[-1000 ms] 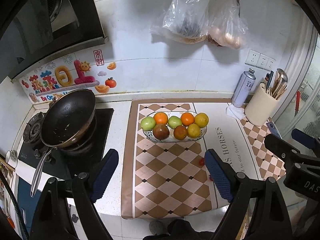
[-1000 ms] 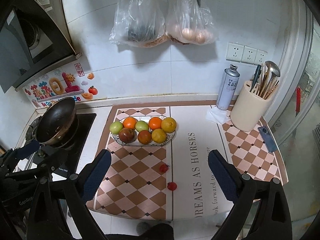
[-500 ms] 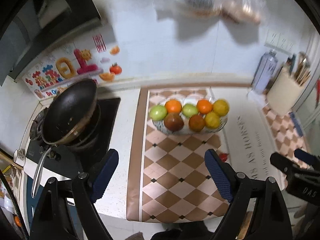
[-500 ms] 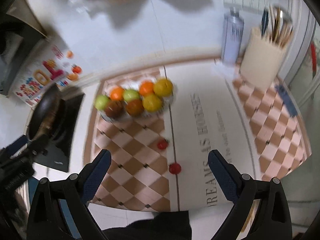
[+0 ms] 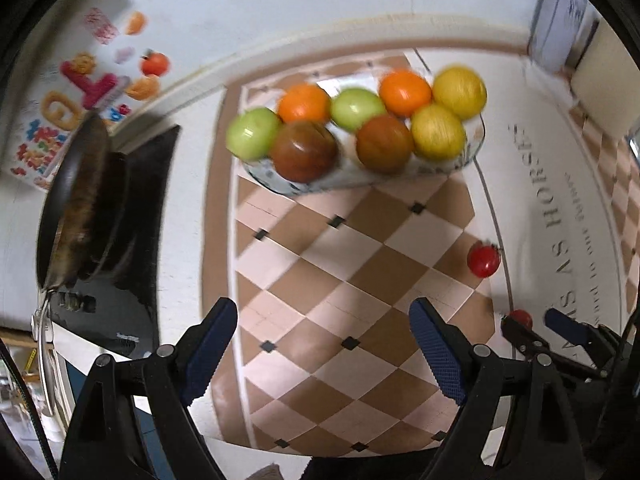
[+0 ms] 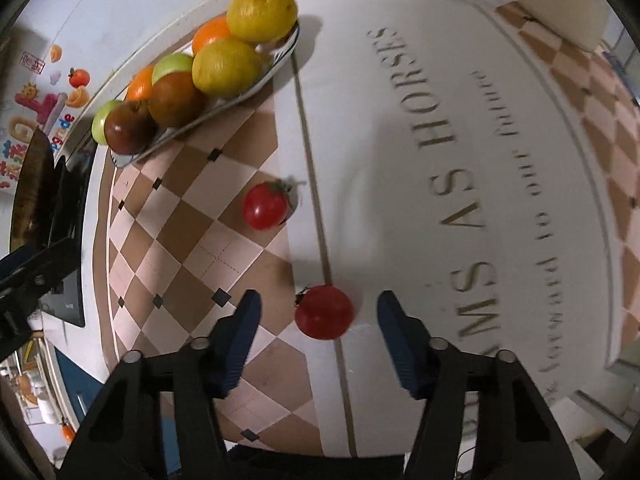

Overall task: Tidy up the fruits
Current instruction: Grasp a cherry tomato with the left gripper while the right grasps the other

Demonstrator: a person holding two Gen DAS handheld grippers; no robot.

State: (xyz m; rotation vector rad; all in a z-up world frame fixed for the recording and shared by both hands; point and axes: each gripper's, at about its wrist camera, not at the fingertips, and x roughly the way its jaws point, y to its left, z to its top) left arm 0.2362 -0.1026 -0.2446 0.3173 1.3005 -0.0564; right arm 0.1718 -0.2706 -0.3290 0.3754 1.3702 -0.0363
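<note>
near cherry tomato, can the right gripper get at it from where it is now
Probably yes. The right gripper is open, with the near cherry tomato lying between its fingers on the mat, untouched on either side. Nothing blocks it.

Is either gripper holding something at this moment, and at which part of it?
Nothing is held. The right gripper is open, with the near cherry tomato between its fingers but untouched. The left gripper is open over the bare mat.

Both wrist views look steeply down, close over the patterned mat (image 5: 340, 248) — sharing the fruit plate (image 6: 280, 62).
</note>
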